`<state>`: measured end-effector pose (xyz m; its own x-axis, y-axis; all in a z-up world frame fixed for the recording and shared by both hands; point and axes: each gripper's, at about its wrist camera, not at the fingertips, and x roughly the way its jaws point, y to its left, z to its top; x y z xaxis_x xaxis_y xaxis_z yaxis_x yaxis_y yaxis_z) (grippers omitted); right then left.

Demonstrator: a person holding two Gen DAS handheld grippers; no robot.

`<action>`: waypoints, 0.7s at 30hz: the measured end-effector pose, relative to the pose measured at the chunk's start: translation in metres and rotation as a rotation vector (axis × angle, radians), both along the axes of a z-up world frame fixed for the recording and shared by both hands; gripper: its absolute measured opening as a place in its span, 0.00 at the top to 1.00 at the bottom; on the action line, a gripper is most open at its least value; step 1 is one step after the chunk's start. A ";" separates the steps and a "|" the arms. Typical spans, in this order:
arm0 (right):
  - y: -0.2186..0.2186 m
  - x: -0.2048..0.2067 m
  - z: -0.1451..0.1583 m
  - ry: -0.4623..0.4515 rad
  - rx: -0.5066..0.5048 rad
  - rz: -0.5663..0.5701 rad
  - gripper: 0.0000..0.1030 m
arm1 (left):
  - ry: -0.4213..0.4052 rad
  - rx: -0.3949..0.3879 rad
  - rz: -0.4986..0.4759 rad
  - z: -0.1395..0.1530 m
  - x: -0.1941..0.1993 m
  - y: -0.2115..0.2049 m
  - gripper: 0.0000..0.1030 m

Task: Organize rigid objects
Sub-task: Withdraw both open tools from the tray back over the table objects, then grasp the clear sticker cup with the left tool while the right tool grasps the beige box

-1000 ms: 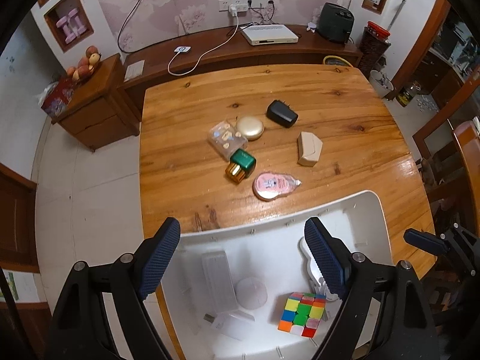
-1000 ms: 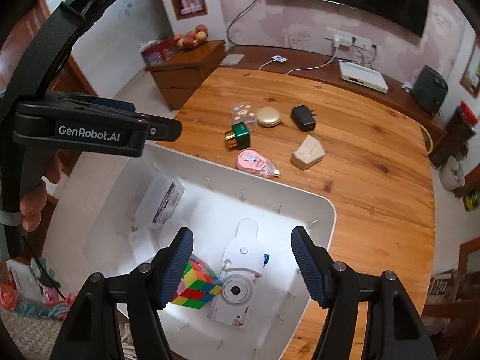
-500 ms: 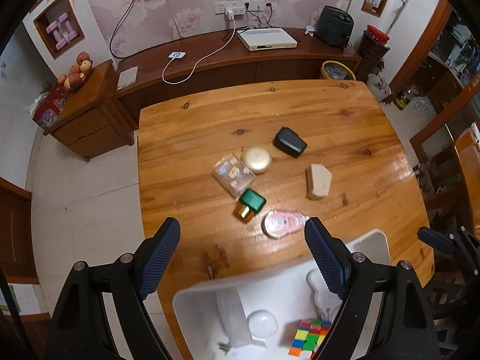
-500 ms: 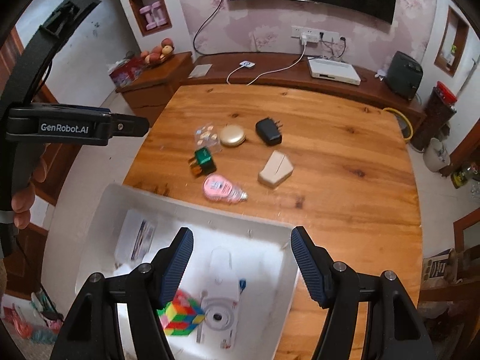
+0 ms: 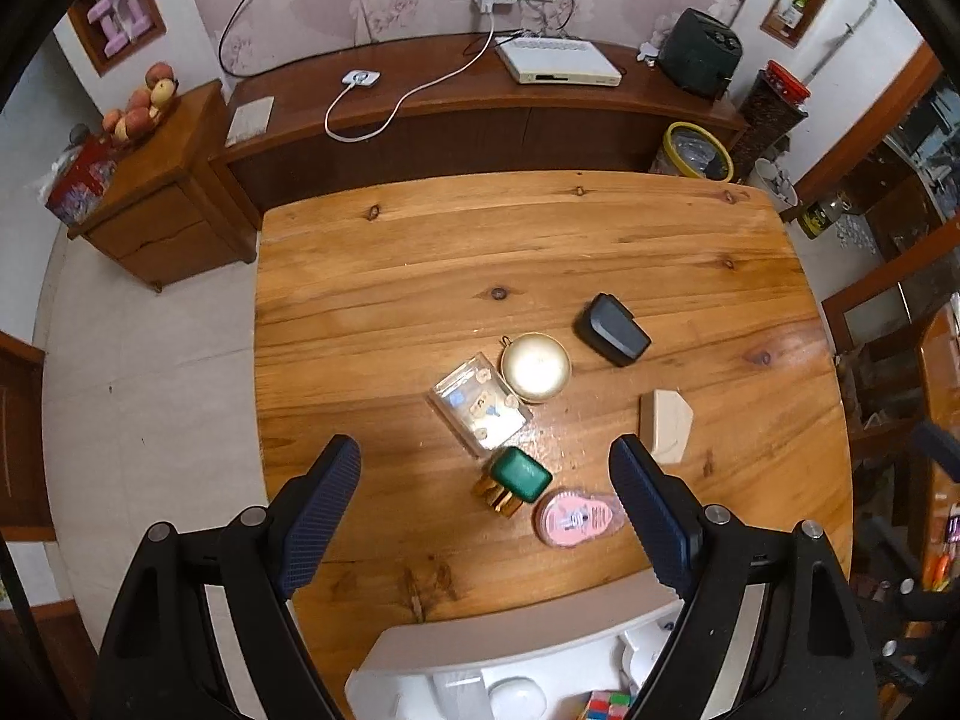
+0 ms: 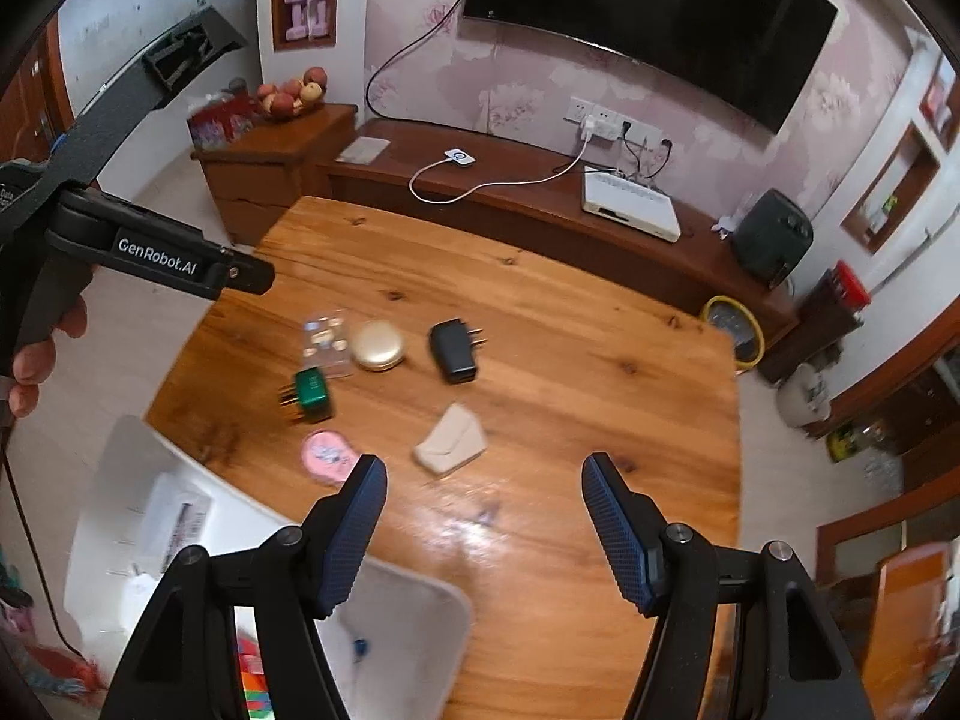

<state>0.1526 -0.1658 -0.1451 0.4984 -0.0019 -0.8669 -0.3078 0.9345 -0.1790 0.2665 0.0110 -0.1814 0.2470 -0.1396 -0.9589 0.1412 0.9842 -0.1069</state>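
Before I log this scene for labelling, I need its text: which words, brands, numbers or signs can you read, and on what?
"GenRobot.AI": white letters on the black arm of the left gripper, seen from the right wrist.
Pink round case: printed figures and lines, too small to read.
Clear plastic box: small stickers, no words legible.
White router: front markings too small to read.
Nothing else is readable.
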 end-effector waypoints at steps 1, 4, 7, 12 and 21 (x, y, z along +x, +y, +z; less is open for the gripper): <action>-0.002 0.006 0.000 0.005 -0.010 0.006 0.33 | 0.011 -0.003 0.009 -0.004 0.005 0.000 0.16; -0.006 0.022 0.001 0.001 -0.050 0.036 0.33 | 0.047 -0.008 0.052 -0.018 0.018 0.002 0.16; -0.006 0.040 -0.005 0.008 -0.076 0.088 0.33 | 0.082 -0.001 0.121 -0.035 0.032 0.007 0.16; -0.002 0.071 -0.046 0.083 -0.091 0.231 0.33 | 0.189 -0.025 0.234 -0.070 0.048 0.015 0.16; 0.016 0.090 -0.113 0.188 -0.061 0.446 0.33 | 0.320 -0.050 0.337 -0.121 0.055 0.011 0.16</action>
<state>0.2428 -0.1494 -0.2584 0.2971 0.1229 -0.9469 -0.7082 0.6935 -0.1322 0.3215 0.0218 -0.3025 -0.0207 -0.1499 -0.9885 -0.2337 0.9620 -0.1410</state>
